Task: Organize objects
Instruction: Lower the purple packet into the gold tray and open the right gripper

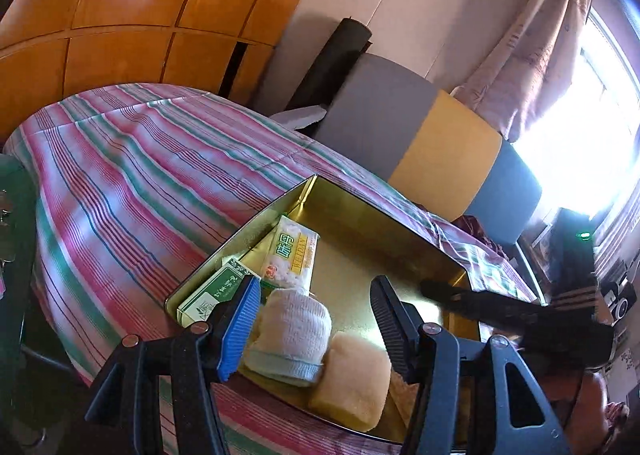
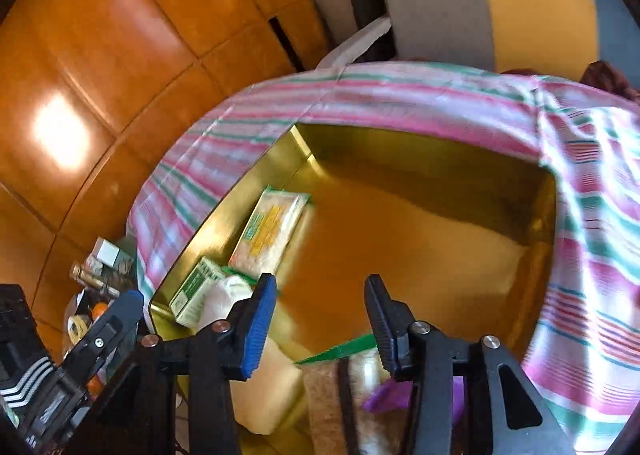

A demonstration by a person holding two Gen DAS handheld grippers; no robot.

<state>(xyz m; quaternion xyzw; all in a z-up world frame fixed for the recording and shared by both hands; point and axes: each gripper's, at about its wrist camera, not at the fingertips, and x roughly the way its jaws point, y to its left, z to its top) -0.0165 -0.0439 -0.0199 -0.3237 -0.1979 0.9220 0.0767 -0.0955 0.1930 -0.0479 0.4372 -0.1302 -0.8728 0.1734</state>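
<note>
Tin [image 1: 352,207] with boxes [image 1: 290,255], rolled cloth [image 1: 294,329], sponge [image 1: 352,379].

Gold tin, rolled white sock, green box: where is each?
Gold tin [image 2: 420,255]: right wrist view, bare floor.
Rolled white sock [image 1: 294,325]: left wrist view, middle of roll.
Green box [image 1: 210,293]: left wrist view, top face.
</note>
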